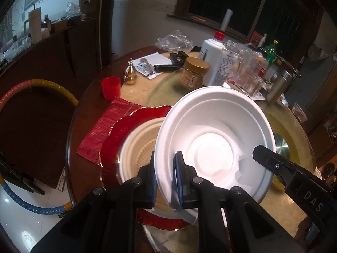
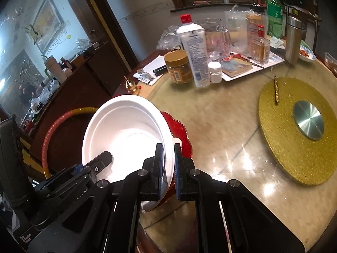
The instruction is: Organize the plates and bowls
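One white foam bowl [image 1: 212, 139] is held tilted above the tabletop's [image 2: 221, 122] near-left edge, gripped at opposite sides of its rim by two grippers: the left gripper [image 1: 165, 179] is clenched on the rim, and the right gripper [image 2: 168, 168] pinches the rim likewise. Beneath it one cream bowl [image 1: 139, 143] sits on one red scalloped plate [image 1: 126, 126], which partly overlaps one red cloth [image 1: 103, 130]; one red cup [image 1: 110, 87] stands just beyond.

round marble-topped bench [image 2: 221, 122] under glossy glare | beyond it: dark window [image 1: 242, 2] in pale wall [image 1: 147, 14] | left of bench: dark wooden sideboard [image 1: 48, 50], framed picture [image 2: 49, 19] above | white tile floor [image 1: 19, 217] below
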The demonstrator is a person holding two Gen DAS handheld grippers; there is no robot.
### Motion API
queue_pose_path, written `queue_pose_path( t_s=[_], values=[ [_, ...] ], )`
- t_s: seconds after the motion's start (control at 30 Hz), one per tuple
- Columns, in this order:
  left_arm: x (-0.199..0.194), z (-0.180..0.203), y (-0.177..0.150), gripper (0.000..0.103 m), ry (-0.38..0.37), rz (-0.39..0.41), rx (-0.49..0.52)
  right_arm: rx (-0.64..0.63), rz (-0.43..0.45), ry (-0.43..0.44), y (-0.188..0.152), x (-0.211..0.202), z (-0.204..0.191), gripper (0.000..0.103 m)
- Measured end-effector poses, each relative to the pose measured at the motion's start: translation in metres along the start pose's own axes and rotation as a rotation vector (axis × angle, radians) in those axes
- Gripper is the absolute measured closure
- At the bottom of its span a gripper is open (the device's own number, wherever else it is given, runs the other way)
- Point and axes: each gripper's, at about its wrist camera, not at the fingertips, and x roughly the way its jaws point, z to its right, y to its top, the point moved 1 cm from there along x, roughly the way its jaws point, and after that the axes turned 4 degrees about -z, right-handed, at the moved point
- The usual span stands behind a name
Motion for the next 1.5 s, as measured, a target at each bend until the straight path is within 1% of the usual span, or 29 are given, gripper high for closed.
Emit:
queue_pose_path(
  t_s=[0.2, 0.47, 0.7, 0.9, 1.33, 1.5],
  values=[
    [0.003, -0.009, 0.003, 0.089, 0.048, 0.008, -0.012, -0.014, -0.007, 0.025, 0.004, 0.014, -0.007, 0.094],
    [0.004, -0.018, 0.0, 0.089, 0.116, 0.012, -0.012, -0.032, -0.024, 0.056, 0.0, 0.029, -0.014, 0.094],
    [0.007, -0.021, -0.002, 0.088, 0.154, 0.004, -0.007, -0.048, -0.039, 0.052, -0.004, 0.037, -0.018, 0.094],
    [0.012, -0.021, -0.002, 0.088, 0.158, -0.008, -0.001, -0.065, -0.05, 0.023, -0.004, 0.042, -0.019, 0.093],
    [0.017, -0.019, -0.002, 0.087, 0.164, -0.008, 0.027, -0.098, -0.056, -0.029, -0.002, 0.048, -0.022, 0.093],
    [0.018, -0.018, -0.001, 0.087, 0.166, -0.01, 0.027, -0.103, -0.057, -0.035, -0.002, 0.048, -0.023, 0.093]
  ],
)
